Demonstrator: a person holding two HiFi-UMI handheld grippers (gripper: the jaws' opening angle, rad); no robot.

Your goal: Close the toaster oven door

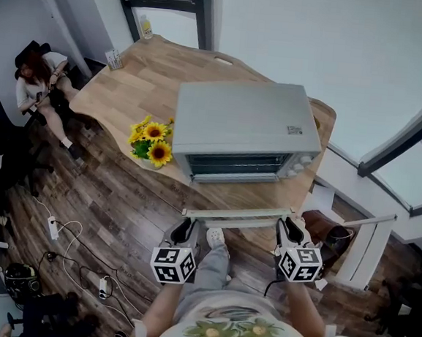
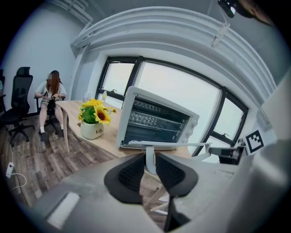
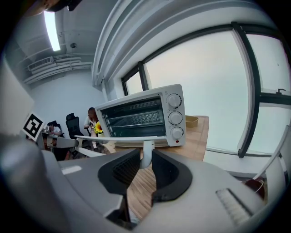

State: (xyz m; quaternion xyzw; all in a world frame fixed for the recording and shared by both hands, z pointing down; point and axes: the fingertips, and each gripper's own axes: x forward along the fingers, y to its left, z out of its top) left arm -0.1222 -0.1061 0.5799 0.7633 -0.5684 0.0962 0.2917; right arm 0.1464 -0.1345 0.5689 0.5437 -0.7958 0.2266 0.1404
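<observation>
The left hand-held gripper [image 1: 186,229] has its jaws closed to a narrow gap. In the left gripper view both dark pads [image 2: 132,173] press on a white upright post of the handle [image 2: 149,157], which stands between them. The right hand-held gripper [image 1: 288,227] is closed about the same amount. In the right gripper view its pads [image 3: 125,169] clamp the other post of the handle [image 3: 146,152] in the same way. So each one has hold of one end of the handle, the left near the left end and the right near the right end.

The toaster oven [image 1: 244,127] is light grey and stands on the wooden worktop [image 1: 131,76], near the edge on the person's side. Its door [image 1: 229,214] is fully open and lies about level, reaching out over the edge of the worktop toward the person. The inside is open to see, with a wire rack [image 2: 154,119] in it. Three round knobs [image 3: 175,117] sit one above the other on the right of the front. A pot of sunflowers [image 1: 152,143] stands just beside the oven on its left.

Both forearms reach forward from the bottom of the head view, side by side. The hand-held grippers point ahead and slightly down, and their marker cubes [image 1: 174,263] face up.
</observation>
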